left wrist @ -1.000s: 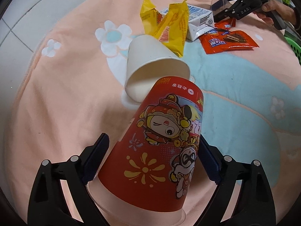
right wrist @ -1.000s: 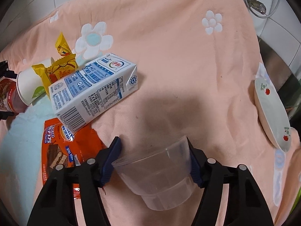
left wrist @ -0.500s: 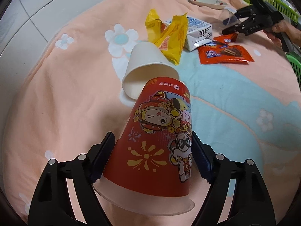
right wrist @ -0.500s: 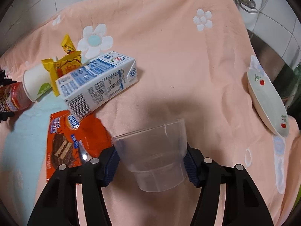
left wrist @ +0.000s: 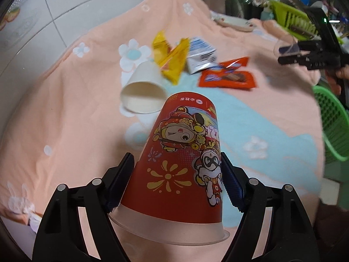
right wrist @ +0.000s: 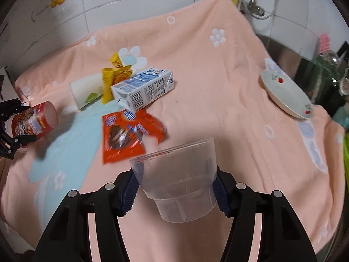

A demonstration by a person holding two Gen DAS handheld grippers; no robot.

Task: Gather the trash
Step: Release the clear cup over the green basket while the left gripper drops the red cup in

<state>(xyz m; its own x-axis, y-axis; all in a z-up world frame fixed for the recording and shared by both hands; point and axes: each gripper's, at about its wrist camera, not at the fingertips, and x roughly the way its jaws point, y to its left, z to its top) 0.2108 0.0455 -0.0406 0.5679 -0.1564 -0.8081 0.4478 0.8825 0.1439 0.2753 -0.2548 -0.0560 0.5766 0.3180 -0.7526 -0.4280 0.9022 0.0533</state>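
Left wrist view: mounted just behind the left claw [left wrist: 174,185], aimed steeply down and forward across the peach cloth [left wrist: 65,120], close enough for the red cup [left wrist: 181,157] to fill the lower middle. Right wrist view: same mounting behind the right claw [right wrist: 174,192], tilted down from the opposite side. Shared by both: milk carton [right wrist: 144,89], orange wrapper [left wrist: 226,78], white cup [left wrist: 142,89], plus each other's claw at frame edge.

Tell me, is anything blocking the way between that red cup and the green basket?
Nothing visible does. The red cup is clamped in the left gripper above the blanket, and only bare blanket lies between it and the green basket at the right edge. The wrappers and carton sit farther back.
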